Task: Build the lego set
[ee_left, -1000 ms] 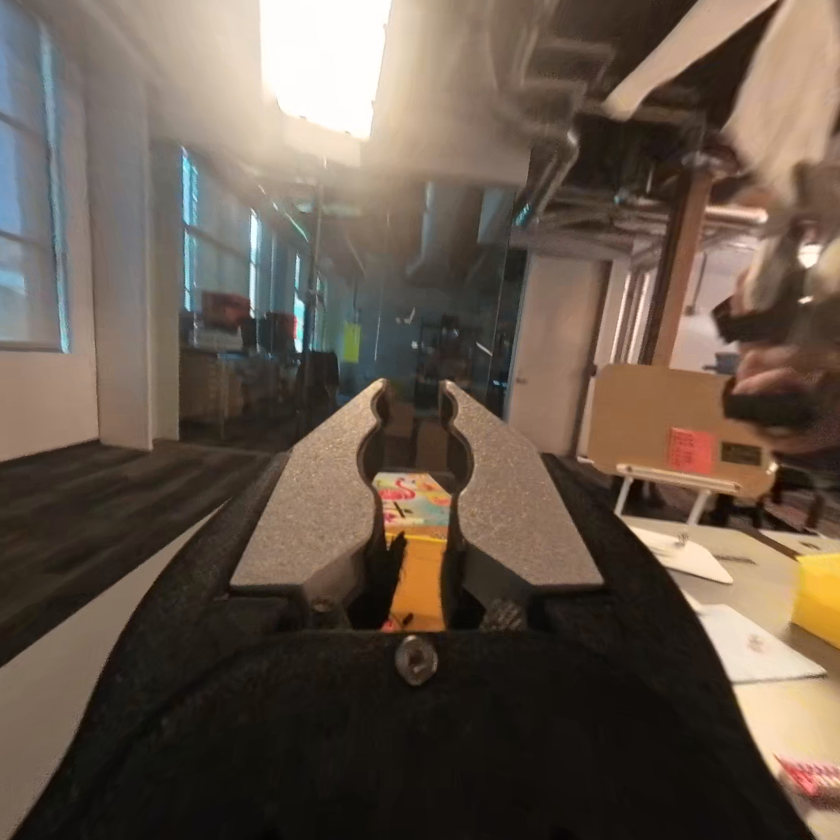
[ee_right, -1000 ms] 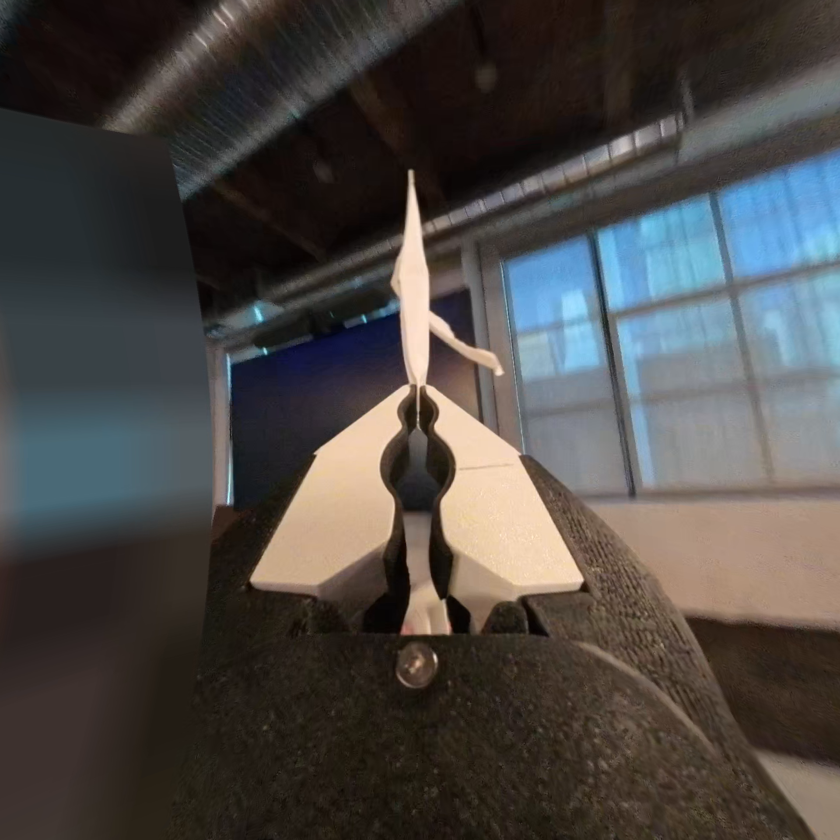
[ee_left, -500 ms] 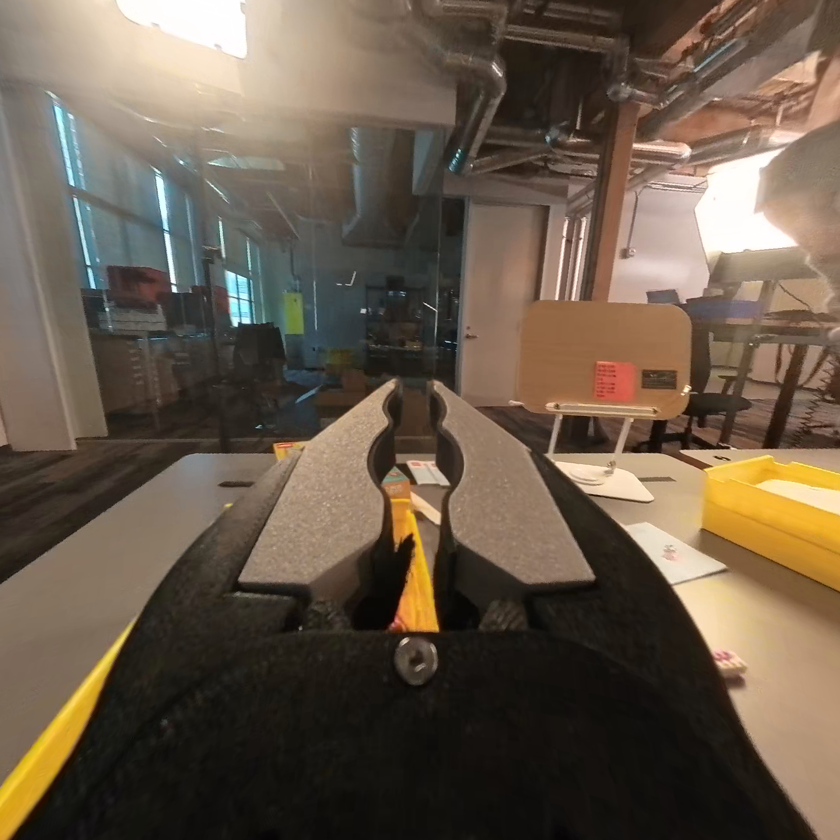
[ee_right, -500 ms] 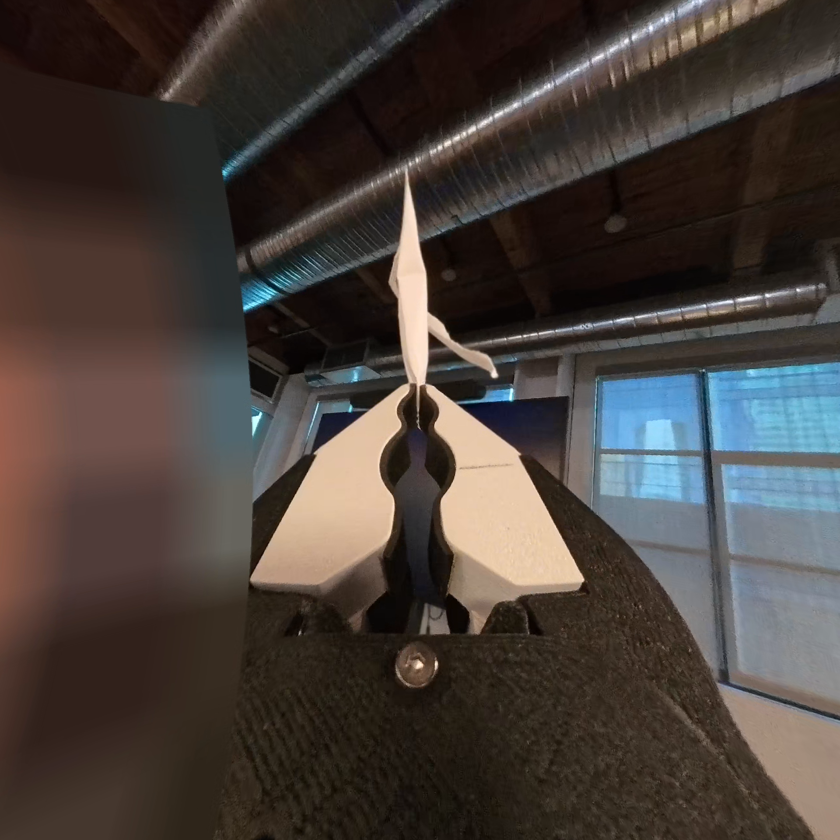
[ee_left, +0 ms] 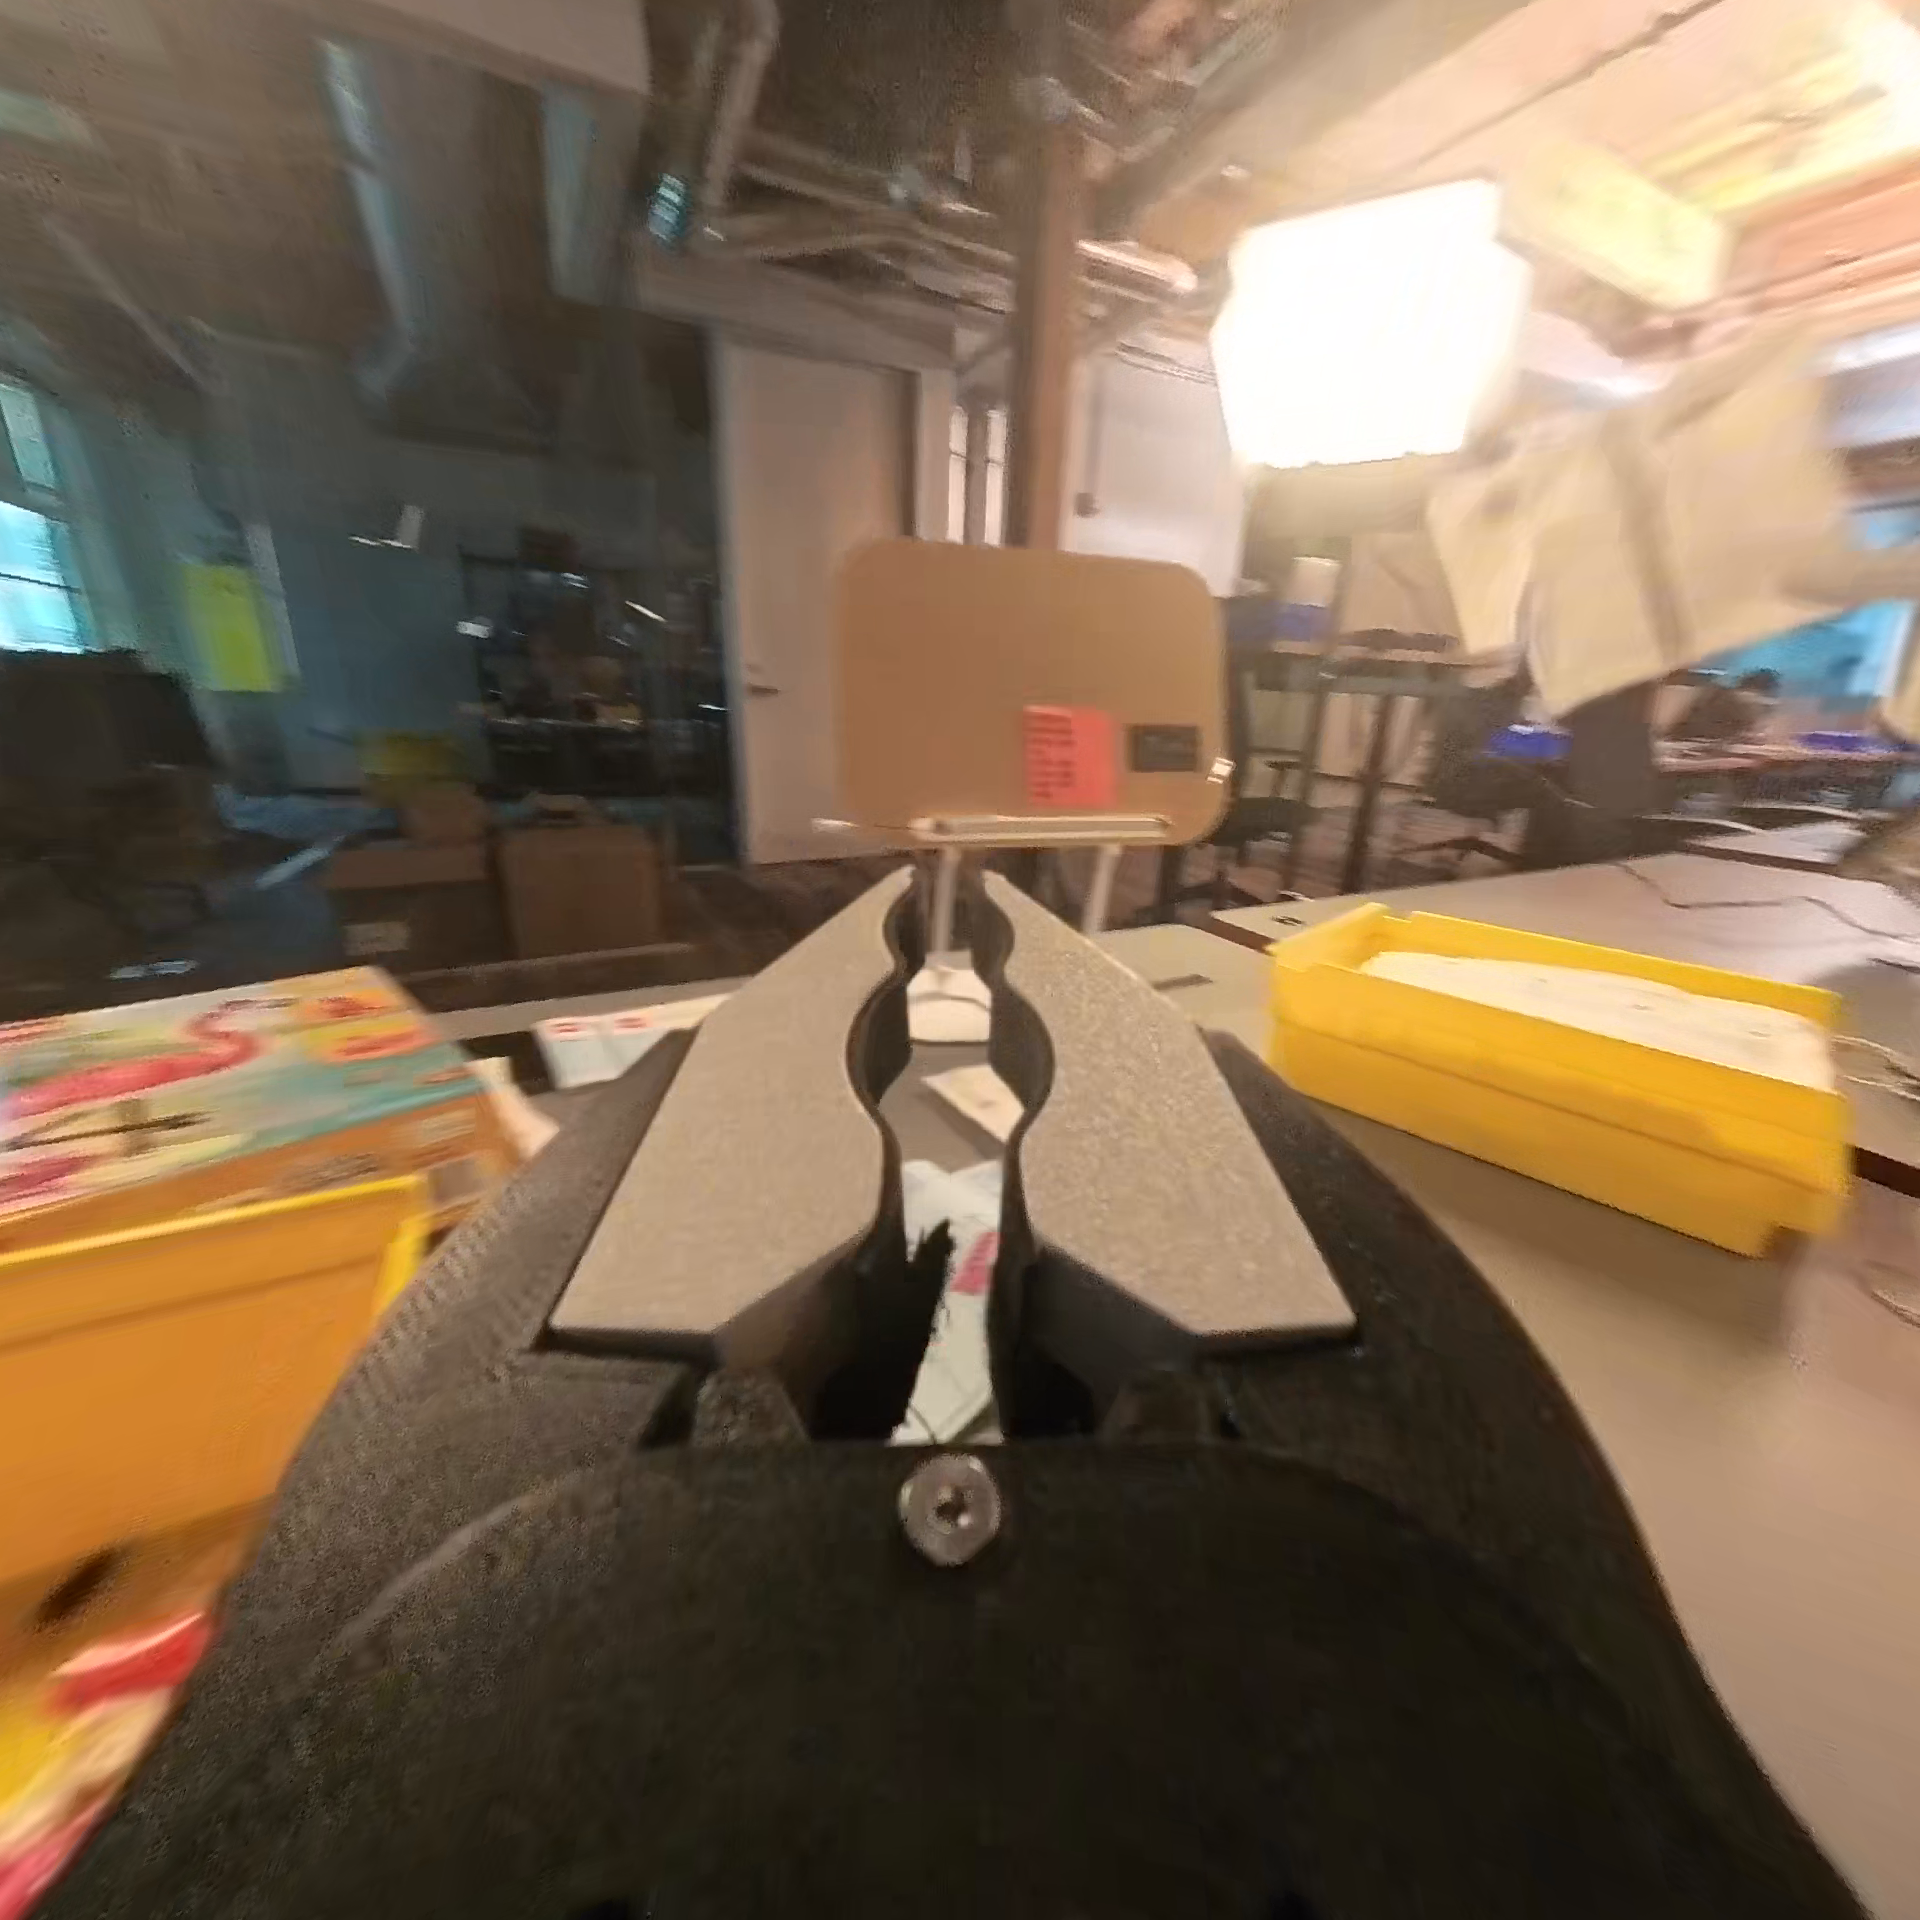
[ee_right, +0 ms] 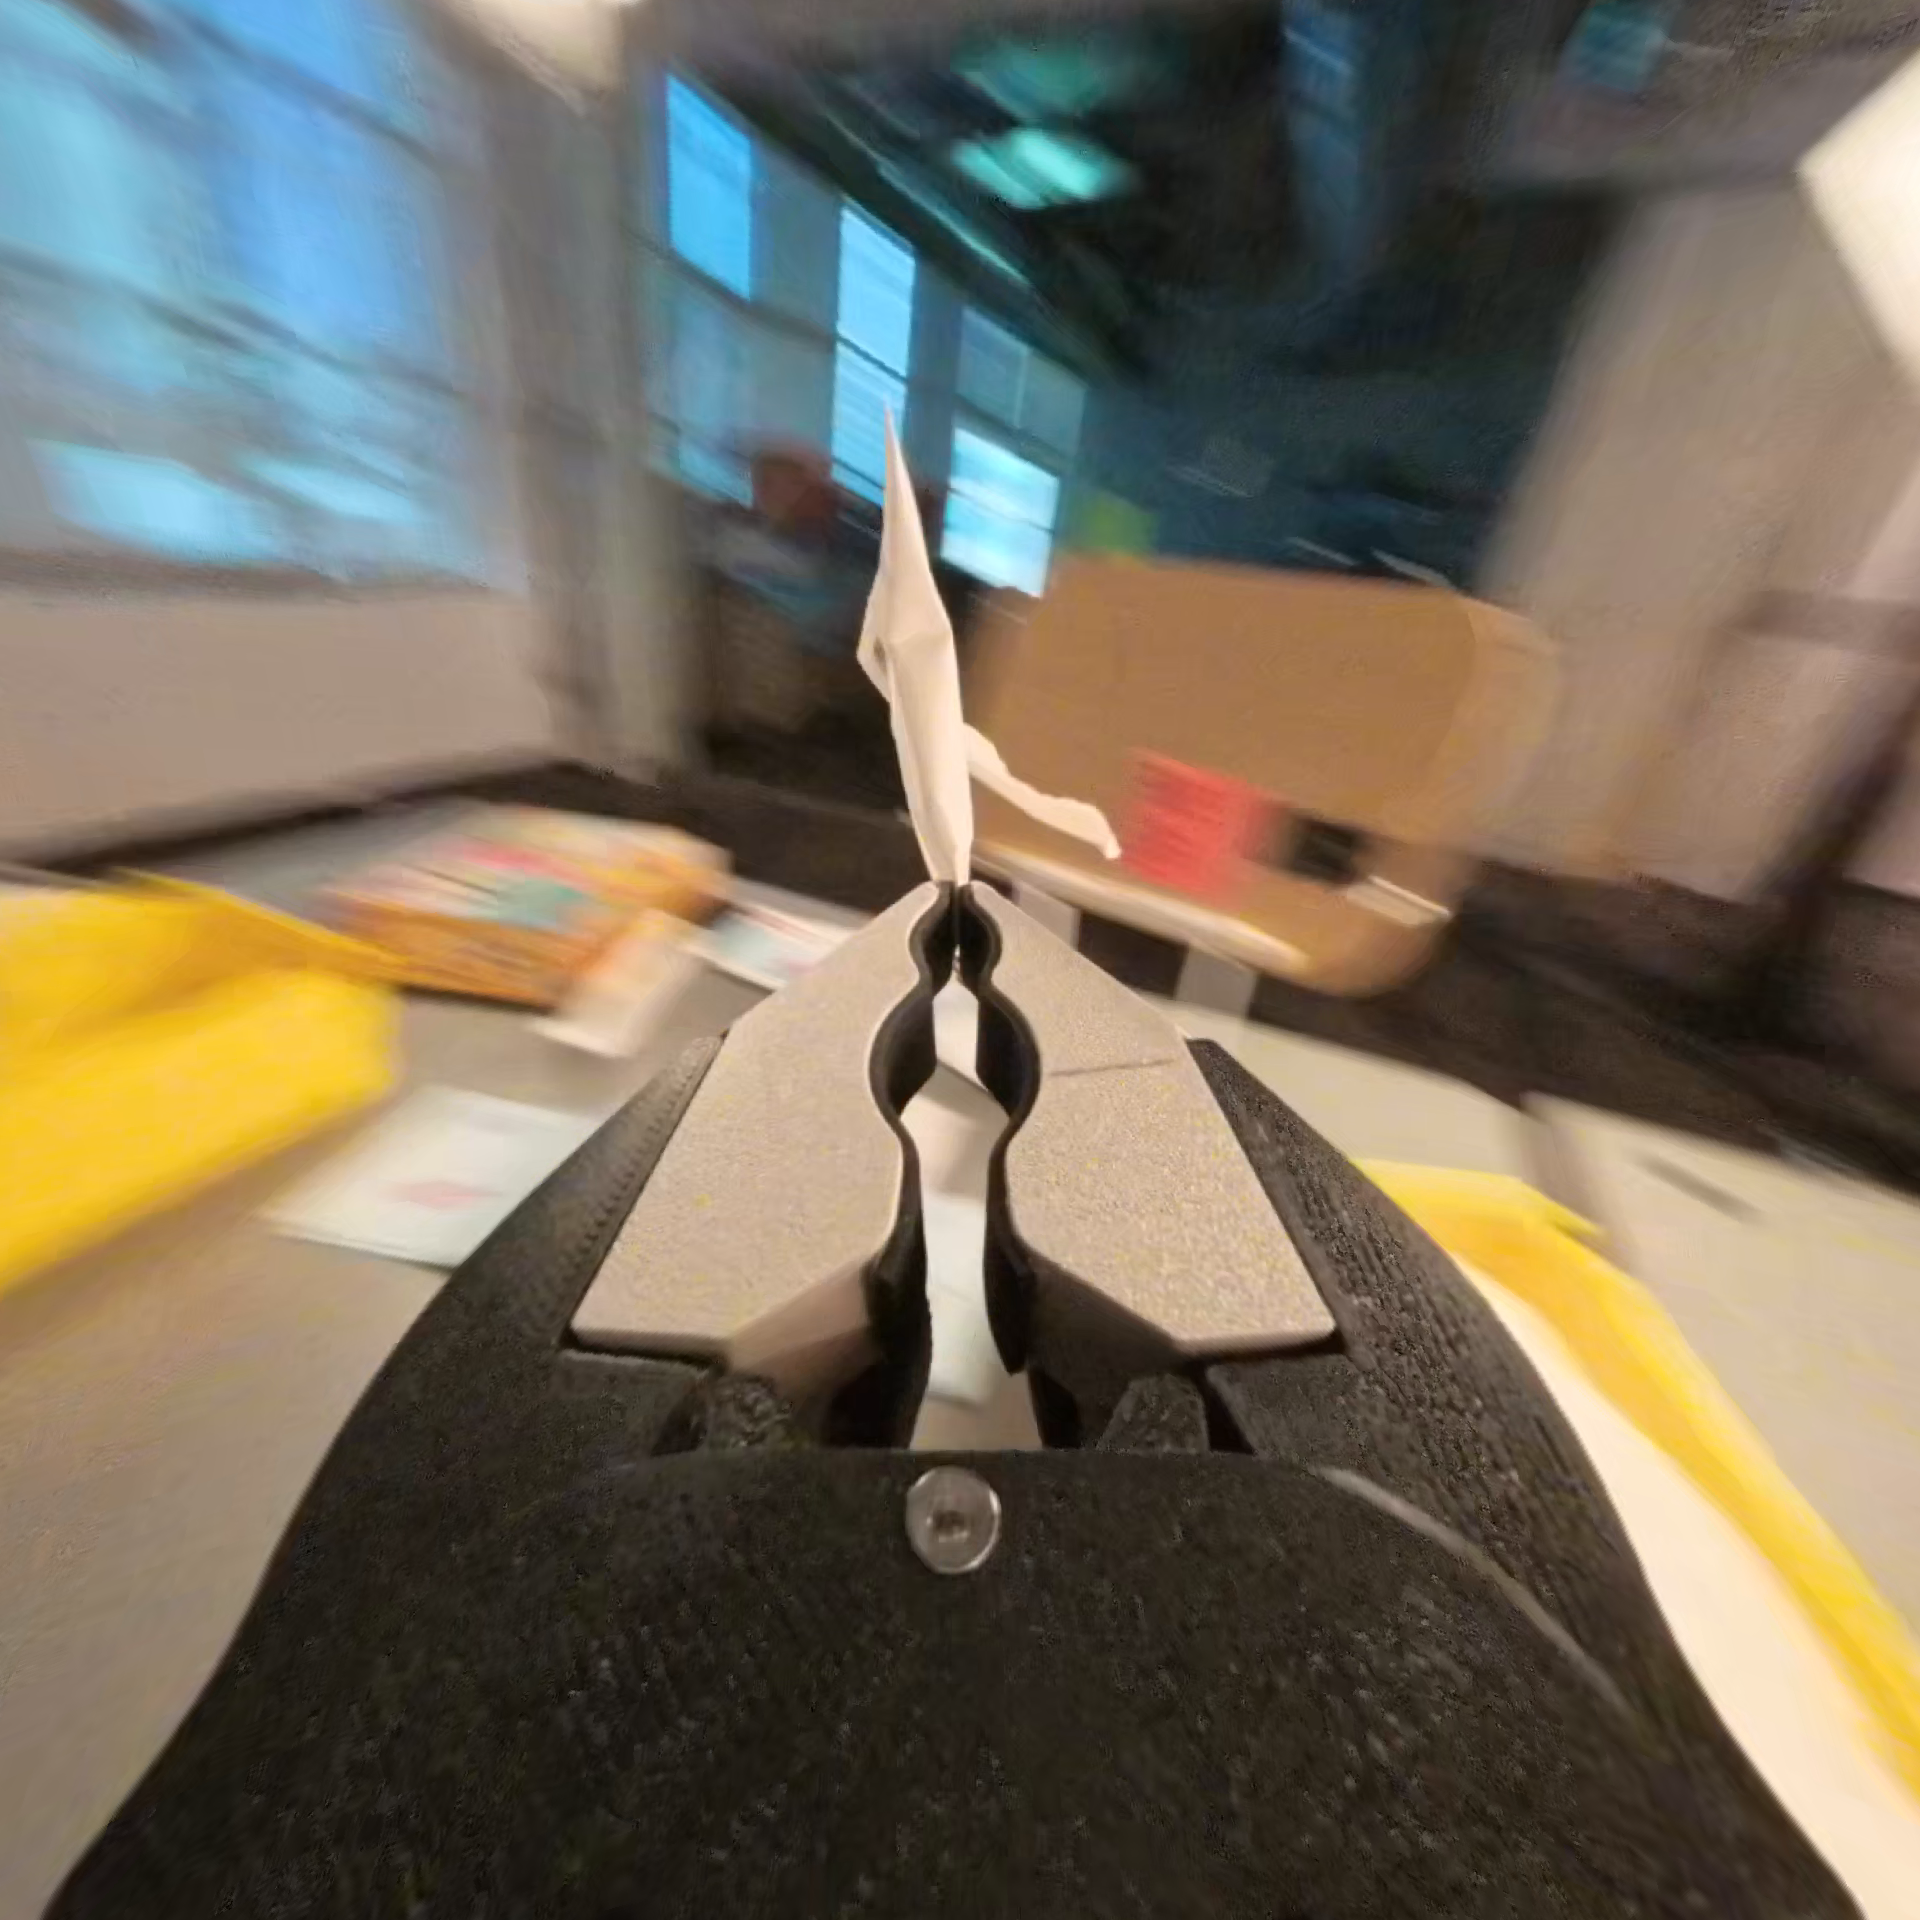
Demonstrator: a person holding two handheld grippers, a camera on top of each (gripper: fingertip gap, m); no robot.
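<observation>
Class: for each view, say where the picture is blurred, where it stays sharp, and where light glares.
Left wrist view: edges smeared, colourful box blurred; hand-held gripper sharp; lamp glares. Right wrist view: background heavily streaked; hand-held gripper and pinched white paper sharp; no glare.

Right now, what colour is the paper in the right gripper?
White paper; clearest in the right wrist view.

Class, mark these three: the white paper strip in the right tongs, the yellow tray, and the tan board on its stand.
white paper strip (ee_right: 920,665): right wrist view, its middle.
yellow tray (ee_left: 1548,1101): left wrist view, front wall.
tan board (ee_left: 966,634): left wrist view, bare face.
</observation>
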